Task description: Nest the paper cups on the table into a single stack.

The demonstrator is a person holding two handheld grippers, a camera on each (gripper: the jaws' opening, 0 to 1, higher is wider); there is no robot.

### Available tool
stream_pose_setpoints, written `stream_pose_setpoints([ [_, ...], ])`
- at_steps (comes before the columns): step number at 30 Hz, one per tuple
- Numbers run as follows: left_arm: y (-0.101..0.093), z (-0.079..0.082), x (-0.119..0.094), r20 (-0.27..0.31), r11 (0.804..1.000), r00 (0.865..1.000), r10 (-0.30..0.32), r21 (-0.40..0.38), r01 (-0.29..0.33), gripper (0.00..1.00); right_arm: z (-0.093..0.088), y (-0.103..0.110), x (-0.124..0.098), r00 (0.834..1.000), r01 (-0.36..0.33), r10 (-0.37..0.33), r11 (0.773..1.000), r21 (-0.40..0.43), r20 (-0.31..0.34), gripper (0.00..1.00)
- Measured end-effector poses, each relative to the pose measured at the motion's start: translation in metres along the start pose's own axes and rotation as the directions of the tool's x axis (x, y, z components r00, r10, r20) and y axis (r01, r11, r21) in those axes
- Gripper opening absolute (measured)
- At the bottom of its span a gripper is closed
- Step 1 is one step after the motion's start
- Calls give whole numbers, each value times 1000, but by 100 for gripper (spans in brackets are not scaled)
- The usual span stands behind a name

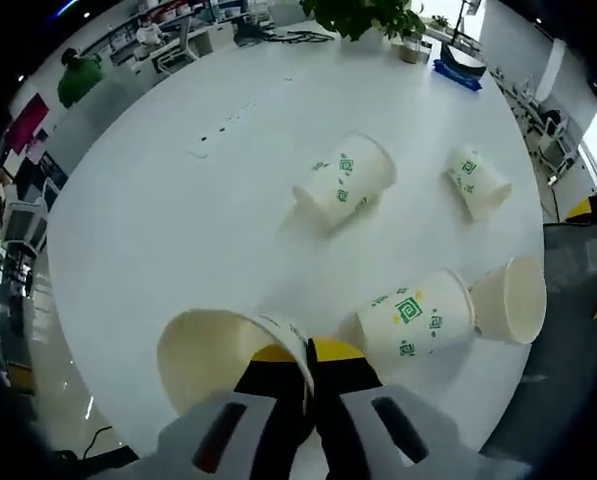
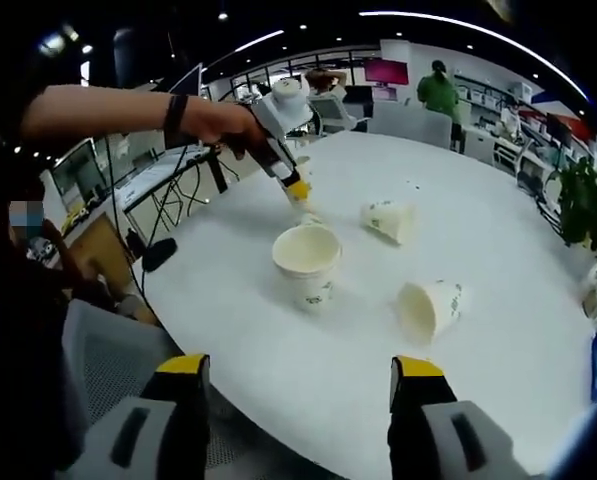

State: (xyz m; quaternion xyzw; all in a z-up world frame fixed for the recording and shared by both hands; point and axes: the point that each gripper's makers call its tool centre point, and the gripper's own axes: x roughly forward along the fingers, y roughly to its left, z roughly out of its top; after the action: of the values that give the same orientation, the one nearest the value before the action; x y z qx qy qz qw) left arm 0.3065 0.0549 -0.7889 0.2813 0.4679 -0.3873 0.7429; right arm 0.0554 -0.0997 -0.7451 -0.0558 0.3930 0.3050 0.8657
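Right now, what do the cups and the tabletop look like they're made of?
Cups: thin paper by the look, matte white walls printed with green square motifs, plain cream inside, rolled rim. The one in the left gripper is pinched at its rim, which hints at a soft wall. Tabletop: smooth white, faintly glossy with soft reflections, likely laminate or painted board; I can't say which.

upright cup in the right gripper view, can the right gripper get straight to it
Probably yes: the right gripper is open and the upright paper cup stands dead ahead on bare table. The left gripper sits behind it, not between.
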Motion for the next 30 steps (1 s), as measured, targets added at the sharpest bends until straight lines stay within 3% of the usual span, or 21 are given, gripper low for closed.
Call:
stream_pose_setpoints([
  [16,-23,-12,-46,-17,1000,1000,16,-13,-16,0,-14,-6,3,999,-30,29,999,-33,-23,73],
  [20,-34,-7,-54,-10,1000,1000,5,0,-5,0,-18,-4,3,999,-38,37,999,-30,-30,73],
  [27,-73,15,-79,11,999,999,-32,22,31,0,-23,0,5,998,-47,46,998,-41,-40,73],
  [30,-79,21,-80,22,998,998,-58,33,58,0,-24,0,5,998,-47,45,998,-37,-36,73],
])
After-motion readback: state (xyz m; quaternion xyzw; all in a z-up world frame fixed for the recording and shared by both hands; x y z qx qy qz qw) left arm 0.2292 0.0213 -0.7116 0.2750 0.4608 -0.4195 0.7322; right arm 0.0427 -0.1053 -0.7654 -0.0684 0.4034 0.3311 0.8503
